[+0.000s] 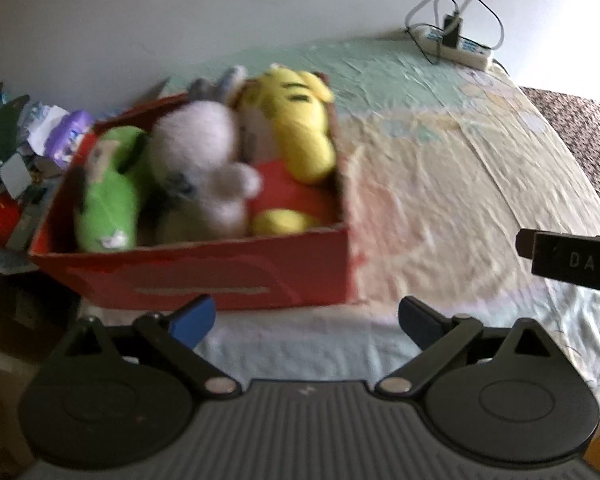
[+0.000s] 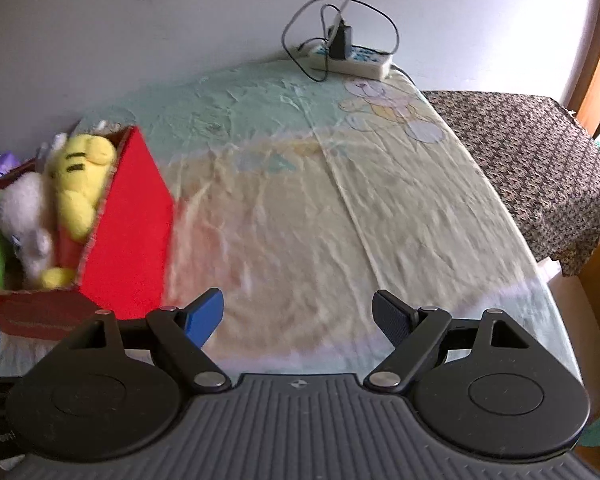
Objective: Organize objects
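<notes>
Pale patterned tablecloth (image 2: 300, 200) lies bare; soft toys fill the red cardboard box (image 1: 204, 268). Both jaws gape wide, holding nothing, so lift away gently.

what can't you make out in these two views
- Green toy: left wrist view blurred, so its markings are unreadable; in the right wrist view the left edge crops it.
- Box floor: hidden under the white toy and yellow toy.
- Clutter left of the box: blurred, cut by the frame edge.
- Power strip labels: too small.
</notes>
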Tool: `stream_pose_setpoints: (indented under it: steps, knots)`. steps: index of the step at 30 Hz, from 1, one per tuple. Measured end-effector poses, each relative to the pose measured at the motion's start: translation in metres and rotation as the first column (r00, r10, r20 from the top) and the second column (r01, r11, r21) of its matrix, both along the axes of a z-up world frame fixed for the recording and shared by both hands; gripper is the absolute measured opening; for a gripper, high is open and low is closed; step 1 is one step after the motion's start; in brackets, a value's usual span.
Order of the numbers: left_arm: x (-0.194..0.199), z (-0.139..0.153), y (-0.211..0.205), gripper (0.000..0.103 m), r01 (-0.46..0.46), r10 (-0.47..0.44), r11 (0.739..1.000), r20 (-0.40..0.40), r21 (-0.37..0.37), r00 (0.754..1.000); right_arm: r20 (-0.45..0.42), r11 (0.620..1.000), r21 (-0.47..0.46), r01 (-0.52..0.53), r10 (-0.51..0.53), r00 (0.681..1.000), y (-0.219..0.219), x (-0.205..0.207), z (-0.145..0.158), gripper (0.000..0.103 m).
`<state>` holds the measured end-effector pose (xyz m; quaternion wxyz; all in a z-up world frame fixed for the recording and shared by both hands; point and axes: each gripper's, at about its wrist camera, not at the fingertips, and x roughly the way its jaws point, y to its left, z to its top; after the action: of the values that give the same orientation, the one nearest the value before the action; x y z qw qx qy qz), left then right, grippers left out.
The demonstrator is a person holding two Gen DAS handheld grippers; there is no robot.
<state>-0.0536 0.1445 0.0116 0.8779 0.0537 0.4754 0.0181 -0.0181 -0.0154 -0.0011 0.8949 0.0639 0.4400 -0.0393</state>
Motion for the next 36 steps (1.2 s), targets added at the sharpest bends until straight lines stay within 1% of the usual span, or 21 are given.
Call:
stream_pose_setpoints:
  steps: [3, 7, 11, 20, 28, 36]
  knots:
    - [0.002, 0.004, 0.020, 0.099, -0.013, 0.013, 1.000, 0.004, 0.003, 1.000, 0.008, 1.000, -0.014, -0.011, 0.011, 1.000, 0.019, 0.002, 0.005, 0.084]
    - [0.004, 0.009, 0.050, 0.099, -0.032, 0.033, 0.999, 0.008, -0.020, 0.999, 0.018, 0.999, -0.032, -0.013, 0.013, 1.000, 0.042, 0.005, 0.009, 0.084]
    - [0.006, 0.011, 0.071, 0.099, -0.040, 0.040, 0.999, 0.009, -0.022, 0.999, 0.024, 0.999, -0.044, -0.009, 0.010, 1.000, 0.063, 0.006, 0.012, 0.084]
    - [0.011, 0.017, 0.124, 0.099, -0.029, 0.030, 0.999, 0.027, -0.045, 0.999, 0.045, 0.999, -0.050, -0.011, 0.013, 0.999, 0.106, 0.006, 0.019, 0.084]
    - [0.013, 0.021, 0.154, 0.099, -0.033, 0.035, 0.999, 0.044, -0.040, 0.998, 0.055, 0.998, -0.059, -0.027, 0.030, 0.998, 0.133, 0.006, 0.024, 0.085]
    - [0.015, 0.018, 0.167, 0.099, -0.039, 0.039, 0.999, 0.033, -0.005, 0.999, 0.047, 0.999, -0.041, -0.033, 0.035, 0.998, 0.148, 0.005, 0.025, 0.085]
